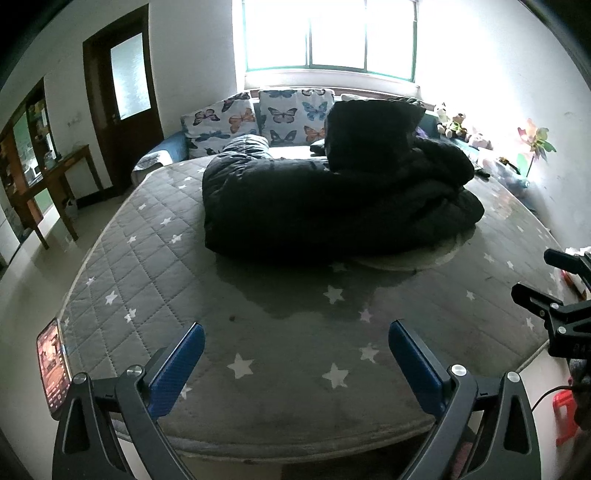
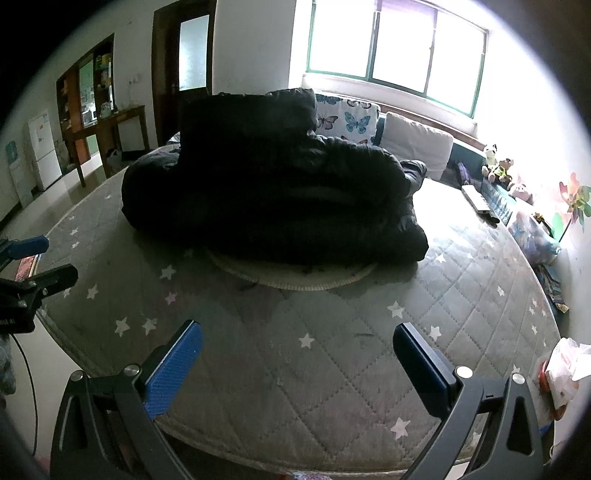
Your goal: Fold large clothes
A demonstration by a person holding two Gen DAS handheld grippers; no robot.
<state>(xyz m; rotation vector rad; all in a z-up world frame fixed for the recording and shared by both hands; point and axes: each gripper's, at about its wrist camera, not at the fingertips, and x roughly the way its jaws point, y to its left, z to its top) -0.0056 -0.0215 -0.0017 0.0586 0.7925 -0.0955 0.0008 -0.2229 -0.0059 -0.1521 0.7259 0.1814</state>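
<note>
Readable text: almost none

White letters mark the left gripper (image 2: 26,258) body at the frame's left edge in the right wrist view (too small to read); phone (image 1: 53,365) screen illegible.

Bright light is coming through the big window (image 1: 328,35). A brown door (image 1: 123,88) is standing by white walls. Butterfly pillows (image 1: 258,118) are leaning behind the starry bed (image 1: 147,258).

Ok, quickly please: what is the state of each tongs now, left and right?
Left tongs: open, holding nothing, above the mattress.
Right tongs: open, holding nothing; the black coat is untouched.
</note>
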